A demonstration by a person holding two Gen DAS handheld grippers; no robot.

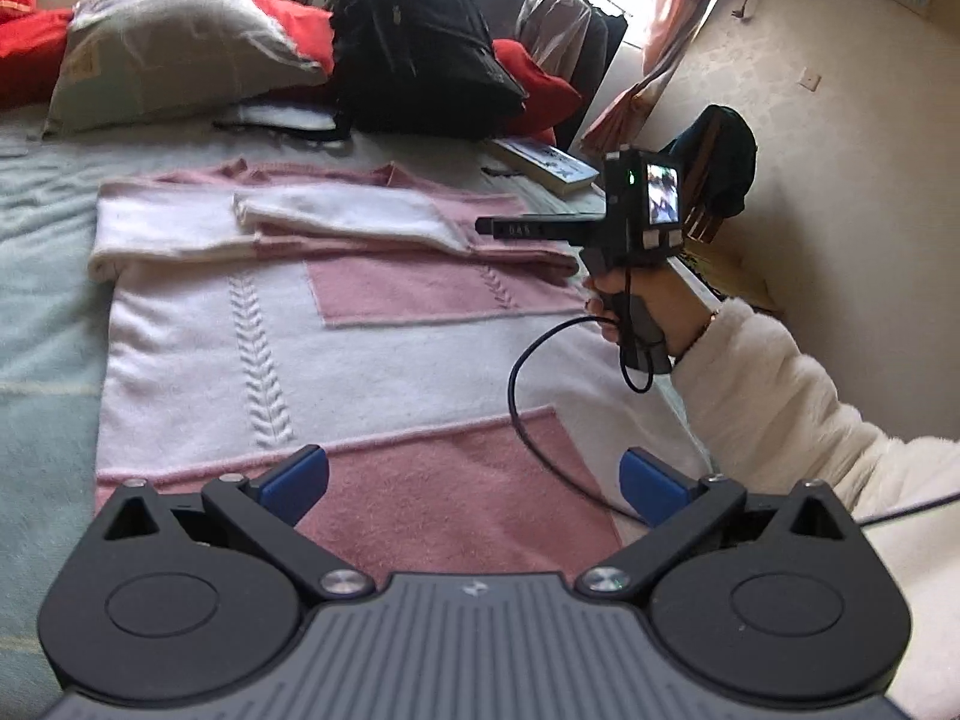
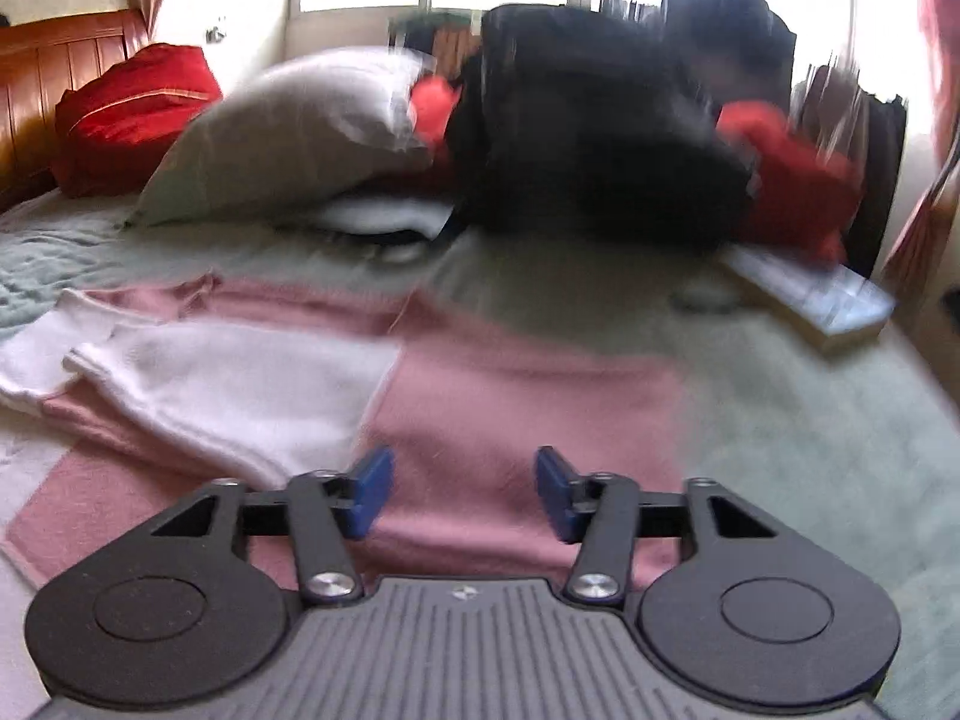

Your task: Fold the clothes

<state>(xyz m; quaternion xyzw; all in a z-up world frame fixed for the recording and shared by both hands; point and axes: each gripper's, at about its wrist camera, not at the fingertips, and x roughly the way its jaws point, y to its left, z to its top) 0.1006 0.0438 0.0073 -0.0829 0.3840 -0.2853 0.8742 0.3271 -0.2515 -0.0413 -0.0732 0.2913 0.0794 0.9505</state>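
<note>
A pink-and-white knitted sweater point(image 1: 336, 324) lies spread flat on the bed point(image 1: 42, 324), filling the middle of the left wrist view, and its sleeves point(image 1: 336, 213) are already folded across the chest in the upper middle of that frame, so the garment is narrowed into a long panel ready for a lengthwise fold. The left gripper point(image 1: 474, 483) sits low at the bottom of its frame over the pink hem band, its blue fingers point(image 1: 297, 480) spread wide with only cloth showing between them and nothing grasped; that placement suits taking hold of the hem to carry it up toward the collar. The right gripper point(image 2: 465, 492), seen in the left wrist view at the right of the frame in a hand with a fluffy white cuff, hovers over the sweater's right side near the folded sleeves. In its own view its fingers point(image 2: 372, 489) stand apart and empty above a pink block of the knit, though that picture is smeared, so whether they touch the fabric I cannot tell. A grey pillow point(image 1: 174, 42), a black backpack point(image 1: 420, 48) and a book point(image 1: 546, 163) sit along the upper part of the frame, well apart from the sweater, probably pushed back so the cloth has room to lie flat.
</note>
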